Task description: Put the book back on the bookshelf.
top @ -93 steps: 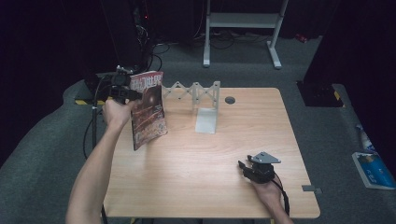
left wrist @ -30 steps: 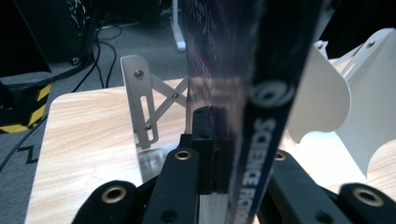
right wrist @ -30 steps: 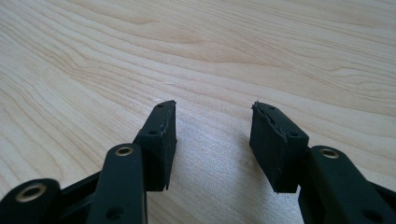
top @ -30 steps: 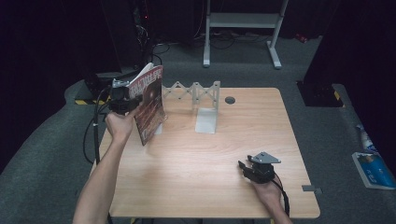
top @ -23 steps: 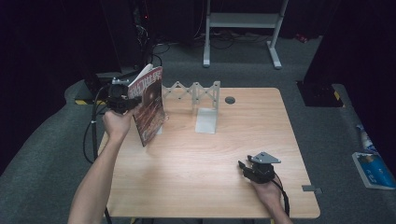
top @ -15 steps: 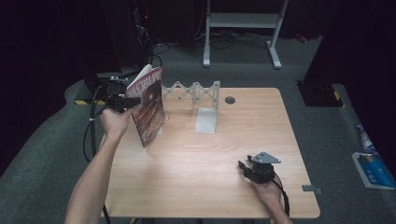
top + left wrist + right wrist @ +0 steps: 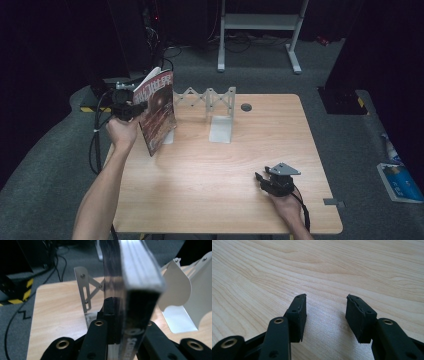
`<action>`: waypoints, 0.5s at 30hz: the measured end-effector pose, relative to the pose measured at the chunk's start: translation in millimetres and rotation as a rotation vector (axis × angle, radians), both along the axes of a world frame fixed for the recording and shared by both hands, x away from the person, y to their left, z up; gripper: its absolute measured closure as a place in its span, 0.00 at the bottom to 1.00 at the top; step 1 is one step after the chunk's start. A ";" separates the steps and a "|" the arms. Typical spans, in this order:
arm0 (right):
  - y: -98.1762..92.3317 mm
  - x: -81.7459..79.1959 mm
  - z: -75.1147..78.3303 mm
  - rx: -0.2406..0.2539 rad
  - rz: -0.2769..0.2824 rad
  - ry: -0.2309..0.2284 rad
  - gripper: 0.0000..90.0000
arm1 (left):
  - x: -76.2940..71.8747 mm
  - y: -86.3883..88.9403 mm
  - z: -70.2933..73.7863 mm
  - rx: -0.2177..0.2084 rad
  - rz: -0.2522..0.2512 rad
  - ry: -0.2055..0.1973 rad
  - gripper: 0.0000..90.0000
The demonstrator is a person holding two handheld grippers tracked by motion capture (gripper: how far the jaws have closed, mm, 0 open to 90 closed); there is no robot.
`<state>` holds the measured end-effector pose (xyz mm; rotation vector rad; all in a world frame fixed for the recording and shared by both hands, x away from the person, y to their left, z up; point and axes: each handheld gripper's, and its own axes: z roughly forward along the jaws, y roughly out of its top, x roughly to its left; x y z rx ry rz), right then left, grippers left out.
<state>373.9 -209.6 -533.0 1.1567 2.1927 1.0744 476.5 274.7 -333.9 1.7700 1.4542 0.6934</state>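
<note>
magazine (image 7: pixel 157 112): dark red-brown cover | table (image 7: pixel 200 190): pale wood grain | rack (image 7: pixel 215 102): silver-grey | jaws: black

Table (image 7: pixel 210 200): pale wood-grain top, smooth, low satin sheen; grain lines clear in right gripper view

Magazine (image 7: pixel 157 112): paper, glossy dark red cover catching light; page edges (image 7: pixel 140 262) matt pale grey, stacked in fine layers

Folding rack (image 7: pixel 207 100): thin sheet metal, light grey, matt painted look; riveted slotted struts (image 7: pixel 83 290), smooth curved plates (image 7: pixel 175 287)

Left gripper (image 7: pixel 117 322), right gripper (image 7: pixel 325 315): black matt plastic with brass-coloured rivets; pads (image 7: pixel 299 315) dull, rubbery, slightly rough at the edges

Floor (image 7: pixel 50 175): grey carpet, coarse, matt
</note>
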 end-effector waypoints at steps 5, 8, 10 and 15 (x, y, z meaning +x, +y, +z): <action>0.1 0.0 0.0 0.000 -0.001 0.000 0.57 | -0.9 -1.7 -6.9 -0.006 0.022 -0.047 0.93; 0.0 0.1 0.0 -0.001 0.001 -0.001 0.57 | -1.1 -3.3 -10.2 -0.002 0.027 -0.078 0.93; -0.1 0.2 0.0 -0.001 0.001 -0.003 0.57 | -0.8 -4.6 -12.3 -0.002 0.031 -0.090 0.93; 0.0 0.2 -0.1 -0.001 0.001 -0.003 0.57 | -3.1 -6.7 -17.5 -0.009 0.052 -0.136 0.93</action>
